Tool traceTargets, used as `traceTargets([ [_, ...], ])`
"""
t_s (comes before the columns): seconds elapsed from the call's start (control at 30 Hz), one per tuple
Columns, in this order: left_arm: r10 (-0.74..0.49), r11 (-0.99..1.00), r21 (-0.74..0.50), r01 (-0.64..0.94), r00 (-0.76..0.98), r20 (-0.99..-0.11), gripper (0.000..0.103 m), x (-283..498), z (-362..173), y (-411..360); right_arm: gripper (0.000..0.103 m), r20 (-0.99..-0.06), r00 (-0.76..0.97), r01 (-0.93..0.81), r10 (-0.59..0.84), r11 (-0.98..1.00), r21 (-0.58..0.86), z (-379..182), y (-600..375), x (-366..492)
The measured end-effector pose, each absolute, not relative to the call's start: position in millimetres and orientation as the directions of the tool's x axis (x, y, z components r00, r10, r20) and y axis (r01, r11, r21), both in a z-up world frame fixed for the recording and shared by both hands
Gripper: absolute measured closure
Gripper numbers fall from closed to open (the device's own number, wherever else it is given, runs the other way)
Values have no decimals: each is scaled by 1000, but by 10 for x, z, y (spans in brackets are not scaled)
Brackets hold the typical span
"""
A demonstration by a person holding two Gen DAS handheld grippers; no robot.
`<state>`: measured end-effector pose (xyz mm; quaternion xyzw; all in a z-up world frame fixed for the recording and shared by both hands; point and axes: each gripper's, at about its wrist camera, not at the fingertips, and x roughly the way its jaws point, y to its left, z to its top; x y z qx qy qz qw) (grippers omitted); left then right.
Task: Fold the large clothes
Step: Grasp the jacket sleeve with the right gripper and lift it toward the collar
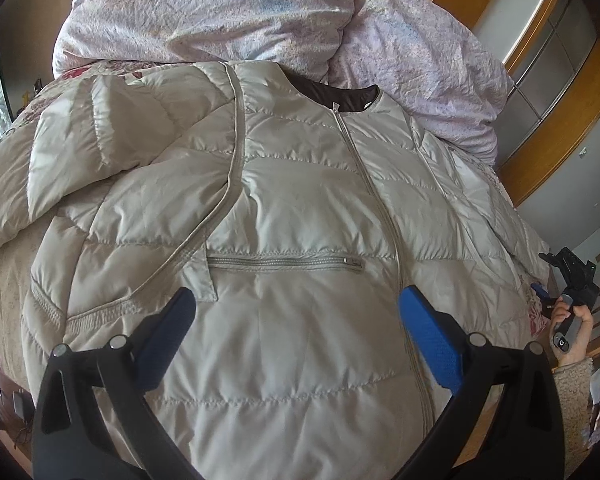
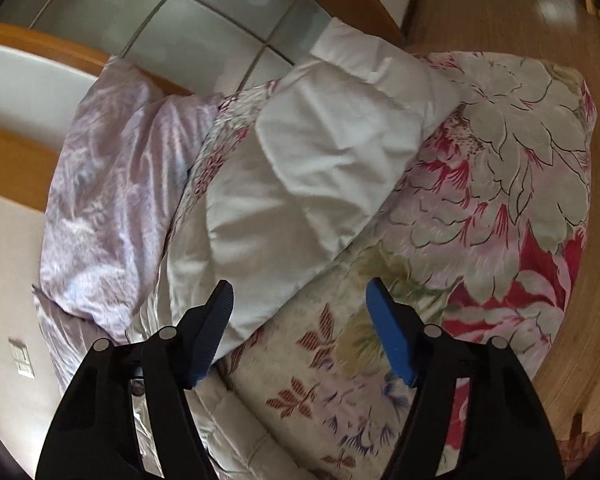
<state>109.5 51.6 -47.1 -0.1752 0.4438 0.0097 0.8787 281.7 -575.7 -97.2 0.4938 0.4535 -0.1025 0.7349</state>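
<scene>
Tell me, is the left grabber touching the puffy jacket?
Cannot tell. In the left wrist view the left gripper is open above the jacket, but no gap or contact shows plainly.

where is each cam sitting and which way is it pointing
Left wrist: sits on the left gripper, above the jacket, facing its zipped front and the lilac duvet; its open fingers, the right hand and the right gripper show at the right edge.
Right wrist: sits on the right gripper, facing the jacket's sleeve on the floral quilt; its open fingers show.
Shared: jacket, duvet, quilt.
</scene>
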Motion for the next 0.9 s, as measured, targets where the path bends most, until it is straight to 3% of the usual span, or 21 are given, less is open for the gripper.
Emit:
traceTargets([
  [0.4,-104,945,-278,-170,650,-752,2,1154,-475,534,52,-768,616,651,175,434,622,-1171,-6146,3048],
  [0.57,-80,935,-292,-201,682,-727,2,1108,-445,628,84,-780,604,664,163,438,606,-1224,-6174,3136],
  [0.67,-65,926,-304,-225,697,-714,2,1078,-442,704,92,-784,606,647,134,489,585,-1147,-6129,3191],
  [0.9,-37,914,-309,-264,703,-710,2,1011,-474,846,96,-758,651,554,40,658,511,-656,-5823,3365],
])
